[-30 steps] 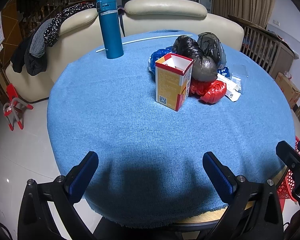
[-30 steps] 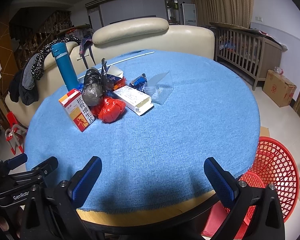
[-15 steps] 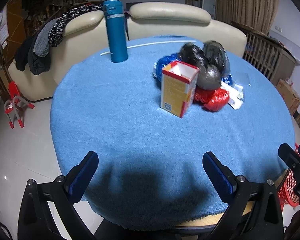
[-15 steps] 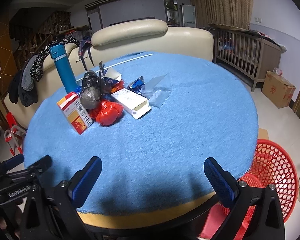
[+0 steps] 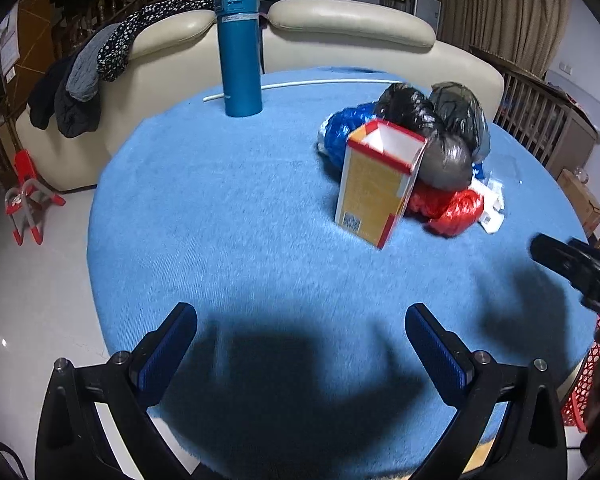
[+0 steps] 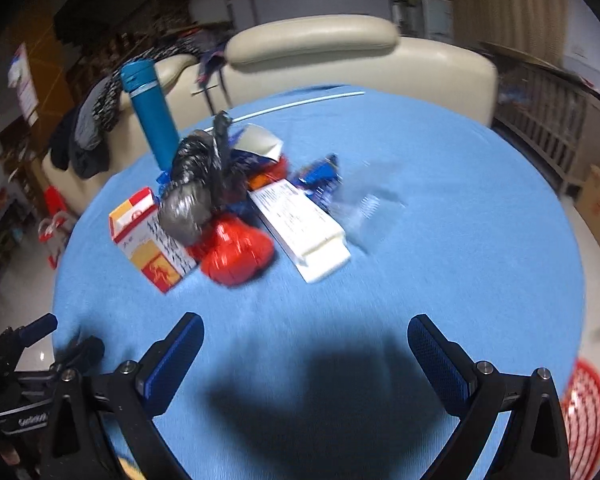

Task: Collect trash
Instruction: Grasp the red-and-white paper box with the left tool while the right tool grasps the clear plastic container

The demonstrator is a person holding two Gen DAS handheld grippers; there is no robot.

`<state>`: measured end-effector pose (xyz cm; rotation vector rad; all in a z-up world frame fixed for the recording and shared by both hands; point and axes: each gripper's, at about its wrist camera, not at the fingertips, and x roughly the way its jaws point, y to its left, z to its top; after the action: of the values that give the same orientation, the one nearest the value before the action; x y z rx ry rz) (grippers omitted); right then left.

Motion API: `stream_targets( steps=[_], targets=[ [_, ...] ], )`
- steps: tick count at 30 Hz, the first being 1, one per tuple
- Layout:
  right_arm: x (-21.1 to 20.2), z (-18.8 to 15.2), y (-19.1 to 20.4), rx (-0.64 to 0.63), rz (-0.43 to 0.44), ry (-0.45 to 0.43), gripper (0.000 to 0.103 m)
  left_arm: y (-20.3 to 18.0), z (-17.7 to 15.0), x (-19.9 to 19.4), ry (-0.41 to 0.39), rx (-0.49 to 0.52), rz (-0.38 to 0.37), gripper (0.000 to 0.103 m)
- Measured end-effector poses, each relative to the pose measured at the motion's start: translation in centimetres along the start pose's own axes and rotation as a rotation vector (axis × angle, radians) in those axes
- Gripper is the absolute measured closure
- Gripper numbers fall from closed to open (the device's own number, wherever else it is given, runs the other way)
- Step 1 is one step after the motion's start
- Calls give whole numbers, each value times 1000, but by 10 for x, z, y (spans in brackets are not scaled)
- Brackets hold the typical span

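Observation:
A pile of trash lies on the round blue-clothed table (image 5: 220, 220): an open orange and red carton (image 5: 375, 184) (image 6: 150, 240), black bags (image 5: 439, 128) (image 6: 198, 184), a red bag (image 5: 447, 206) (image 6: 236, 252), a blue wrapper (image 5: 339, 132), a white flat box (image 6: 303, 224) and clear plastic packaging (image 6: 363, 204). My left gripper (image 5: 300, 340) is open and empty over the near table edge, short of the carton. My right gripper (image 6: 305, 354) is open and empty, short of the red bag and white box.
A tall teal flask (image 5: 238, 50) (image 6: 152, 120) and a white rod (image 5: 300, 85) stand at the table's far side. A red mesh basket (image 6: 583, 400) sits on the floor at the right. A cream sofa (image 5: 339, 40) is behind, a wooden crib (image 5: 539, 120) to the right.
Both grippers have moved forward over the table toward the trash pile, which now looks larger. Both stay open and empty.

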<state>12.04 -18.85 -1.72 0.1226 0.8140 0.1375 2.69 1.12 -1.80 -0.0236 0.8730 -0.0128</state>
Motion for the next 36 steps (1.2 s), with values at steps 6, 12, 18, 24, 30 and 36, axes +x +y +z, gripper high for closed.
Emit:
stream_targets(
  steps=[6, 12, 18, 24, 30, 36],
  targets=[
    [11, 31, -29, 111, -11, -42, 0, -4, 9, 4, 3, 18, -7, 0],
    [27, 60, -59, 271, -33, -52, 0, -13, 17, 14, 18, 11, -33, 0],
    [58, 76, -48, 258, -90, -26, 0, -13, 32, 18, -3, 21, -23, 0],
    [95, 71, -48, 223, -97, 72, 74, -11, 47, 27, -9, 9, -12, 0],
    [92, 53, -73, 281, -67, 65, 77, -28, 63, 47, 4, 36, -32, 0],
    [75, 44, -86, 292, -34, 31, 80, -43, 71, 68, 21, 59, -21, 0]
  ],
)
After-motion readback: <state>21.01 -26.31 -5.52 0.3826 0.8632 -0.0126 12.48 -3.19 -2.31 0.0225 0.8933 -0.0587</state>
